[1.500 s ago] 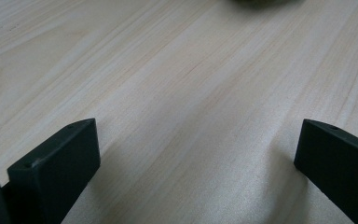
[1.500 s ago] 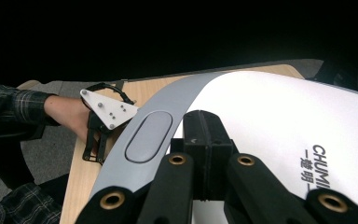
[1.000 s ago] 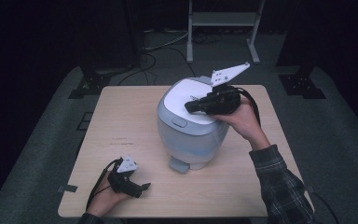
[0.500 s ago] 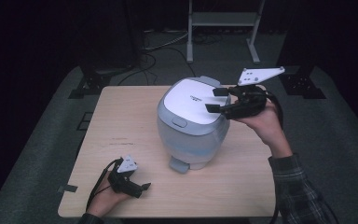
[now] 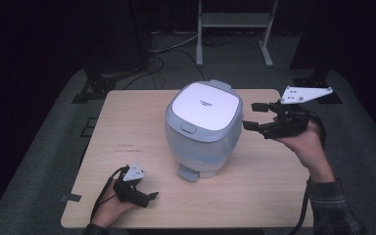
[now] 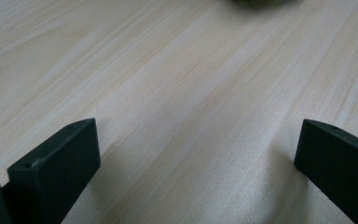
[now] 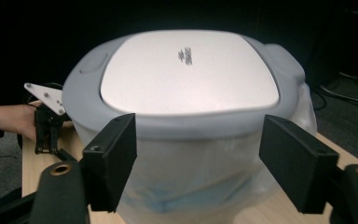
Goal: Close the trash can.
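From the high view we see the rice cooker (image 5: pixel 203 128) standing near the middle of the table (image 5: pixel 127 122), lid shut. Our right gripper (image 5: pixel 254 116) hangs at its three o'clock, just beside the lid rim and apart from it. Its jaws have just been opening and now stand wide, with nothing between them. The right gripper view adds what the high view lacks: clear plastic film around the cooker's body, something pale blue behind it, and the left gripper (image 7: pixel 46 128) beyond the cooker at nine o'clock. What the cooker holds we cannot tell. The left gripper view shows bare wood between jaws spread wide; that gripper rests at the cooker's seven o'clock.
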A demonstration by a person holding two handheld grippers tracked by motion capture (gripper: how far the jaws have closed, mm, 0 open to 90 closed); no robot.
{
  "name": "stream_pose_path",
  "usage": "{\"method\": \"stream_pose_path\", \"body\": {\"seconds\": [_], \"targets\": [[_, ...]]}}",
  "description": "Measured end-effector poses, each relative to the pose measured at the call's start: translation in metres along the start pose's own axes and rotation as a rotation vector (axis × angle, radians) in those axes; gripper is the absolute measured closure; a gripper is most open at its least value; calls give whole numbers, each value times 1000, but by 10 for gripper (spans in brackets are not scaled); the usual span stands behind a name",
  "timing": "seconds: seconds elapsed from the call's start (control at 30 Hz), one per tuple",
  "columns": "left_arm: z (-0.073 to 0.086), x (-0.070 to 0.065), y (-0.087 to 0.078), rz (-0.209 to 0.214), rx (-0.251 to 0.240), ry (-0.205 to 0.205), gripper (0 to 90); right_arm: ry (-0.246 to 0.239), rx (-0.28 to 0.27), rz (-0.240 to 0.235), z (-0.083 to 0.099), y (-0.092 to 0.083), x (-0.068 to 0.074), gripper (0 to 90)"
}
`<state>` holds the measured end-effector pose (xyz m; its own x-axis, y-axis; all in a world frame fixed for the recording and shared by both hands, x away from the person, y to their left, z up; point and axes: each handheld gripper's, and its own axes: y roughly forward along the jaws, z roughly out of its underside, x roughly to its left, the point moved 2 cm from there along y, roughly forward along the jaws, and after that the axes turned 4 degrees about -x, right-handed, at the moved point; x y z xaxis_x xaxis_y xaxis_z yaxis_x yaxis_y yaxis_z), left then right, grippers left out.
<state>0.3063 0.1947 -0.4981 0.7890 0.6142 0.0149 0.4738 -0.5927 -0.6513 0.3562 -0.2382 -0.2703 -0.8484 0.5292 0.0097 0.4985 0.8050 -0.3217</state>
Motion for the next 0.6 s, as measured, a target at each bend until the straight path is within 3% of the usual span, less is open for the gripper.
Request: {"method": "stream_pose_path", "body": {"seconds": [0.27, 0.6], "targets": [[0, 0, 0, 0, 1, 0, 0, 48, 39, 48, 36, -7, -3, 131], [0, 0, 0, 0, 2, 1, 0, 84, 87, 81, 77, -2, -1, 97]]}}
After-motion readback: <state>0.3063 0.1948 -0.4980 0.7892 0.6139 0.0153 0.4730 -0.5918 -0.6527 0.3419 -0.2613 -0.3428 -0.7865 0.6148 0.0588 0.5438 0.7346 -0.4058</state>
